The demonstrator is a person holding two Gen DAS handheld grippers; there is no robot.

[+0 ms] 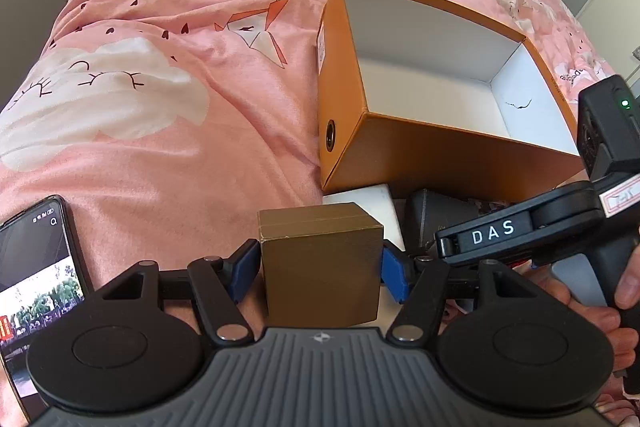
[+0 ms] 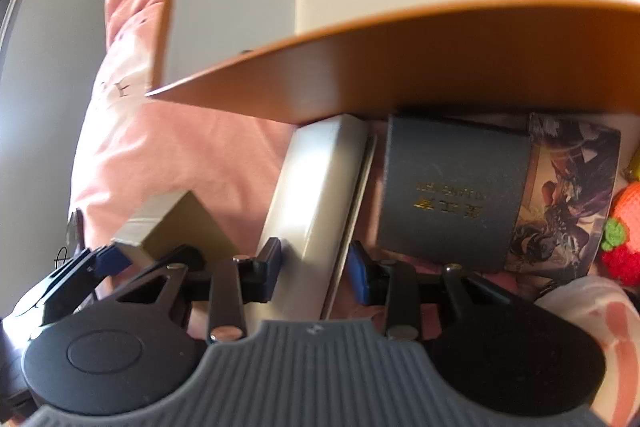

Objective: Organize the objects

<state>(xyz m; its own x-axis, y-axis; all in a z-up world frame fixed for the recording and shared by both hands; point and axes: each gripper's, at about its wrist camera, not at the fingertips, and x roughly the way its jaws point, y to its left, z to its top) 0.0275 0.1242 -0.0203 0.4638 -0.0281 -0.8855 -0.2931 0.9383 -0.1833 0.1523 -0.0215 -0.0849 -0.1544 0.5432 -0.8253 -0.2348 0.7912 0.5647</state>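
My left gripper [image 1: 319, 269] is shut on a small gold-brown box [image 1: 320, 263], its blue pads pressed on both sides. An open orange box [image 1: 400, 147] with a white inside stands just beyond it on the pink bedspread. My right gripper [image 2: 314, 269] has its jaws around a flat white box [image 2: 316, 203]; the left pad touches it, the right pad [image 2: 360, 275] stands a little apart. The gold-brown box [image 2: 176, 227] also shows at the left in the right wrist view. A dark grey box [image 2: 452, 195] lies right of the white box, under the orange box's wall [image 2: 360, 87].
A phone [image 1: 36, 291] with a lit screen lies at the lower left. A picture-printed box [image 2: 568, 195] and a red and orange crocheted toy [image 2: 624, 227] lie at the right. Pink bedspread [image 1: 160, 107] spreads left of the orange box.
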